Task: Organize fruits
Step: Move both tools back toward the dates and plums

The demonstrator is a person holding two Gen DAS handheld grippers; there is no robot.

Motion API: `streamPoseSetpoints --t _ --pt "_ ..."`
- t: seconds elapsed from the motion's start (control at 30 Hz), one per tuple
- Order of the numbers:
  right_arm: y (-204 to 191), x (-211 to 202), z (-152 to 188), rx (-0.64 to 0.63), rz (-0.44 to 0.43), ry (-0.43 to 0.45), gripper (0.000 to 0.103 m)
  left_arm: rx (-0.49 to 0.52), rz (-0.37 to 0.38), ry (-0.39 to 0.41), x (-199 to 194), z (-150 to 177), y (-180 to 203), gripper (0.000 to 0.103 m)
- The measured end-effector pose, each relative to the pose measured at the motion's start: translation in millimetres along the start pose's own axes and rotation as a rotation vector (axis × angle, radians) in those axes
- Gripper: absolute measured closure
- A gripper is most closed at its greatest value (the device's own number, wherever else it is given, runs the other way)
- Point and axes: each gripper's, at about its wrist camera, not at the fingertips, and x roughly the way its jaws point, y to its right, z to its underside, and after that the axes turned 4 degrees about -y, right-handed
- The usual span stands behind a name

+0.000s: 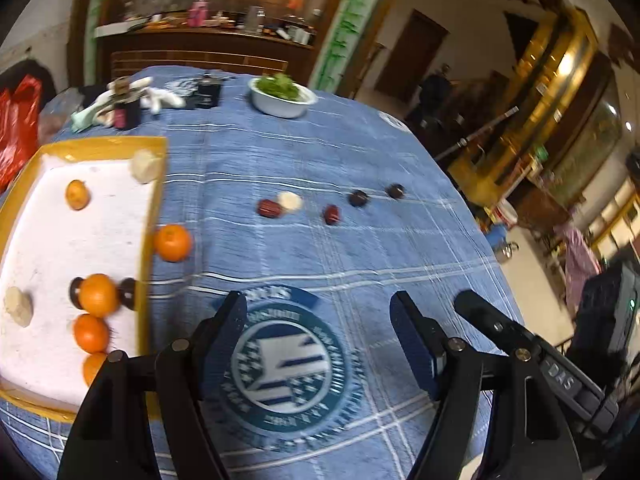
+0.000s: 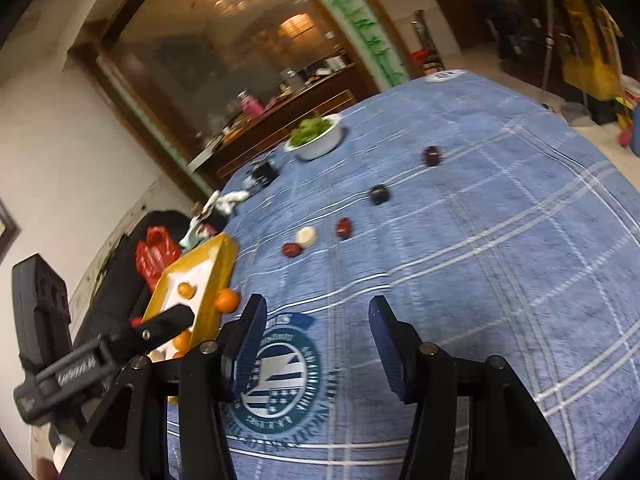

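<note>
My left gripper (image 1: 320, 332) stands spread with nothing between its pads; my right gripper (image 2: 318, 336) is spread and empty too — both hang over the round teal-and-white emblem (image 1: 286, 368) printed on the blue checked tablecloth (image 1: 360, 152). Left of my left jaws lies the yellow-rimmed white tray (image 1: 150, 200), holding small orange mandarins (image 1: 98, 295), dark round fruits and pale lumps. One loose mandarin (image 1: 173, 242) touches the tray's outer rim. Farther ahead, red jujubes (image 1: 270, 209), a pale round piece (image 1: 289, 201) and dark plums (image 1: 358, 198) dot the cloth — beyond them, a white bowl of greens (image 1: 282, 96).
</note>
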Motion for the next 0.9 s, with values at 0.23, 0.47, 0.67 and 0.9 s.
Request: streamPoseSetpoints --t 0.23,0.47,0.67,0.9 --pt "13 -8 5 0.025 -0.007 0.006 0.045 0.024 -0.014 -0.011 3 5 13 0.024" --pt "11 -6 7 0.016 0.012 0.009 0.040 0.040 0.004 -0.022 6 9 13 0.023" --pt "11 11 1 0.000 0.024 -0.030 0.040 0.003 -0.030 0.030 -6 0 -19 0.023" --pt "15 36 -37 -0.078 0.082 -0.072 0.040 -0.166 -0.228 0.123 -39 -10 -111 0.023"
